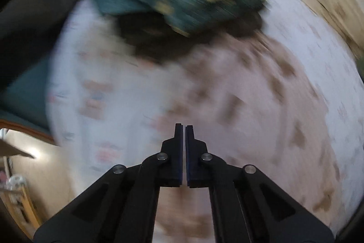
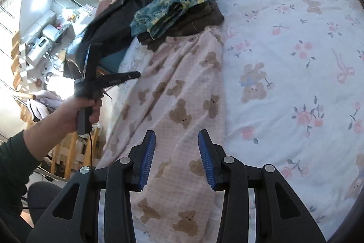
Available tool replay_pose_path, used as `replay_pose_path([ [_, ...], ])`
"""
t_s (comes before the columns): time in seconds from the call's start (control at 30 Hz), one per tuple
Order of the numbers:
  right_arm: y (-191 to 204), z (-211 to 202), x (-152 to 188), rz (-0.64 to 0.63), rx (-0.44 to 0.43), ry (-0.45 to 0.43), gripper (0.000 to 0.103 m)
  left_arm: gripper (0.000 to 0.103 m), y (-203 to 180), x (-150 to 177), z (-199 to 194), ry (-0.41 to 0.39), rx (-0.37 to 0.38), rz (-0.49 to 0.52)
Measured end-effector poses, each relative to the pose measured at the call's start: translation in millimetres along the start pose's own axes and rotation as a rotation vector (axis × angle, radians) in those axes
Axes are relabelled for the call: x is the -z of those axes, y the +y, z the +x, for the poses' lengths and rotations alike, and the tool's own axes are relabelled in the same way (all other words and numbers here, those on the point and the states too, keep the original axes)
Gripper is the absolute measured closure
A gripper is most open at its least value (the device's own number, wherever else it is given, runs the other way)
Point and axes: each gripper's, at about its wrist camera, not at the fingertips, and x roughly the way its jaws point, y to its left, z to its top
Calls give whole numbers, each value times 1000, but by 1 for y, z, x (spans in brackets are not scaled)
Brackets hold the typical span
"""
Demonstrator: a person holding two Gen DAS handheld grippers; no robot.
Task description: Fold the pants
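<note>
One pair of pink bear-print pants, laid lengthwise on the floral bedspread, which we judge ready for folding. Two grippers: our left gripper pinched together, holding nothing, raised clear; our right gripper spread wide over the pants, empty. One stack of folded clothes beyond.

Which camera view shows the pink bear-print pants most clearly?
The right wrist view: the pink bear-print pants lie sharp and nearly full length on the bed. In the left wrist view, motion blur smears the pants into vague brown patches.
</note>
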Motion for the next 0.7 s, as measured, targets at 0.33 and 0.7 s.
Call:
replay_pose_path([
  [0.33,1,-13,-8,39,-37,-46,61,52,1,-15,4,0,125,-79],
  [0.7,-6,-6,-11,45,-9,-33,61,102,-55,-6,28,74,33,200],
])
